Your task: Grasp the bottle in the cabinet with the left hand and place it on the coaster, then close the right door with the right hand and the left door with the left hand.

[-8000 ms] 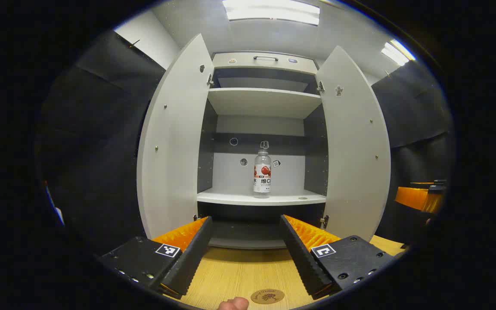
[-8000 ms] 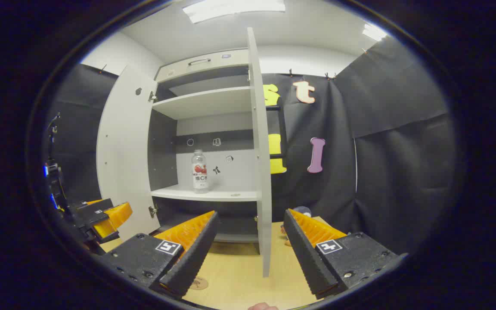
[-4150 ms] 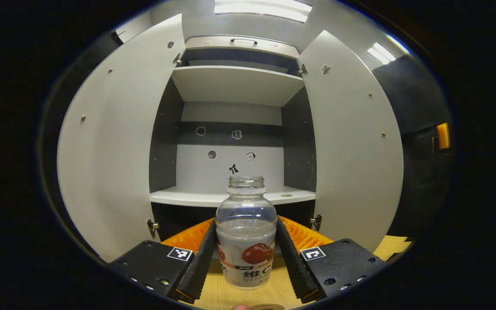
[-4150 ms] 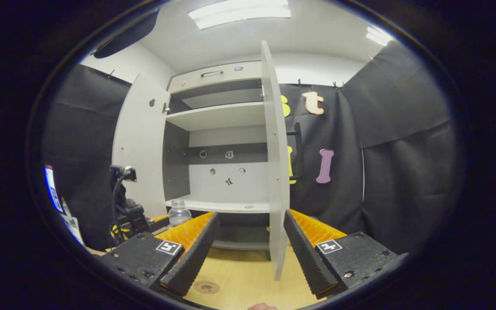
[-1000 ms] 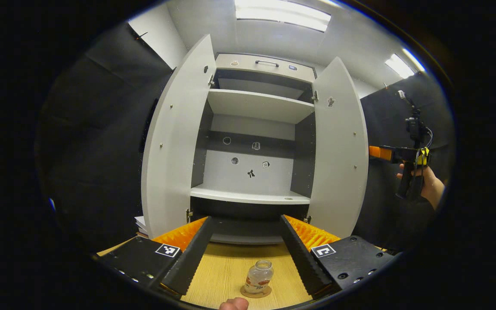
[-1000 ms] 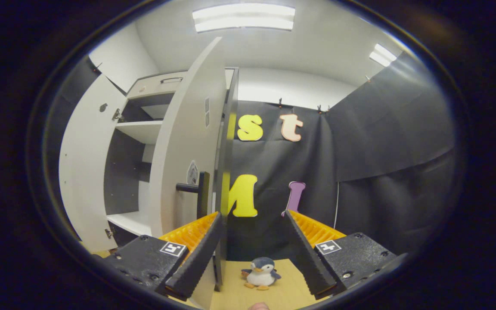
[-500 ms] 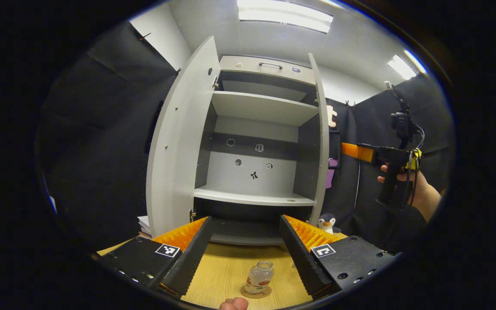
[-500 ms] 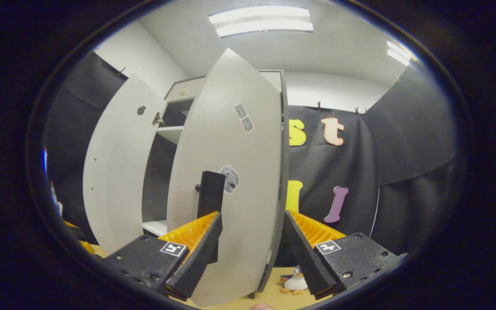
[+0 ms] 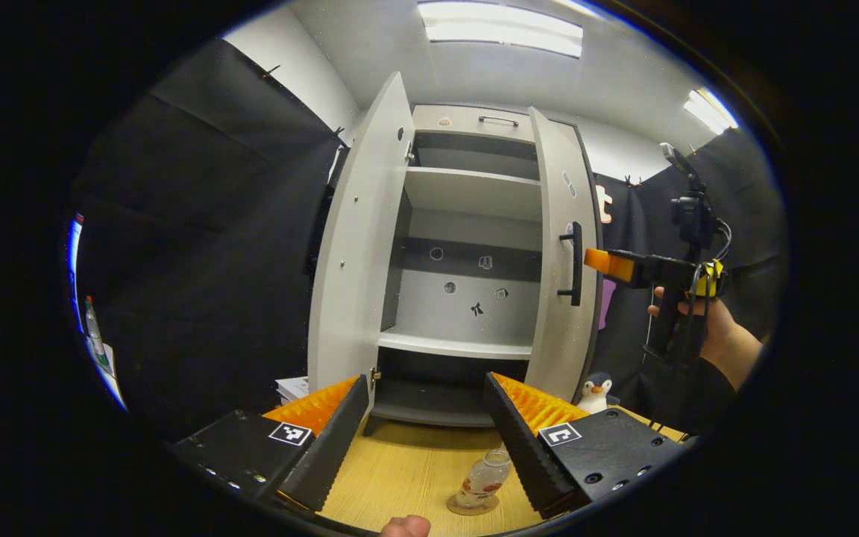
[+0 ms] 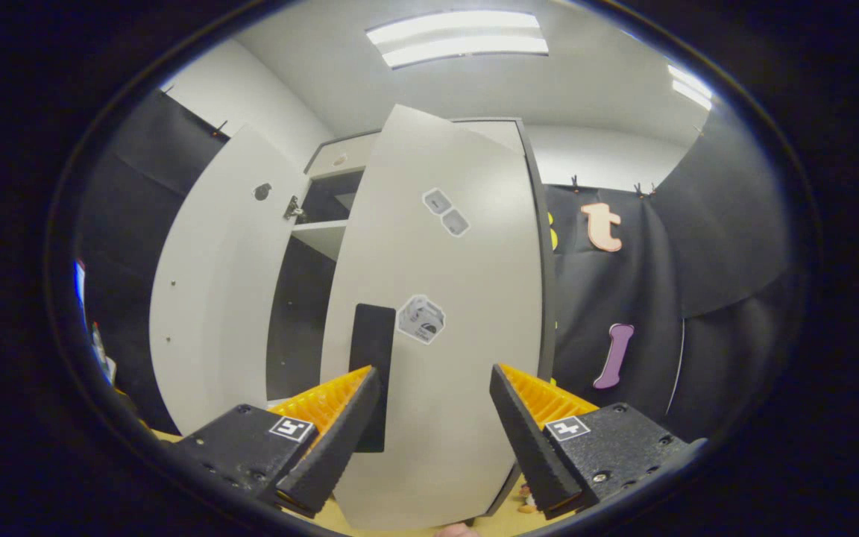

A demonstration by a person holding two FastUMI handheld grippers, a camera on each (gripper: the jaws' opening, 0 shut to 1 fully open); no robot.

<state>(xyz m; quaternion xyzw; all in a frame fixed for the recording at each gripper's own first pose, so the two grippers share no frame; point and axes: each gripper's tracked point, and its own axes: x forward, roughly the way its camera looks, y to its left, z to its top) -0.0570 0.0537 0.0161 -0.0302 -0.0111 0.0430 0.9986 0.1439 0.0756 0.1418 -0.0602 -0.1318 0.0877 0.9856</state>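
wooden tabletop (image 9: pixel 400 477) below you: bottle (image 9: pixel 483 483) stands on coaster (image 9: pixel 472 507), beside your spread, empty left gripper (image 9: pixel 423 436); right gripper (image 10: pixel 433 440) spread, facing right door (image 10: pixel 452 358).

The right door (image 9: pixel 565 261) stands partly swung in, narrowing the cabinet's (image 9: pixel 467 298) mouth; a gap stays between it and the wide-open left door (image 9: pixel 359 246). The bottle (image 9: pixel 483 481) stands on the table (image 9: pixel 407 470) before the opening.

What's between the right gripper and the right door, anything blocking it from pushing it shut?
Nothing visible. The right gripper faces the right door directly, fingers open, with only the door's black handle beside its left finger. The door is partly swung in.
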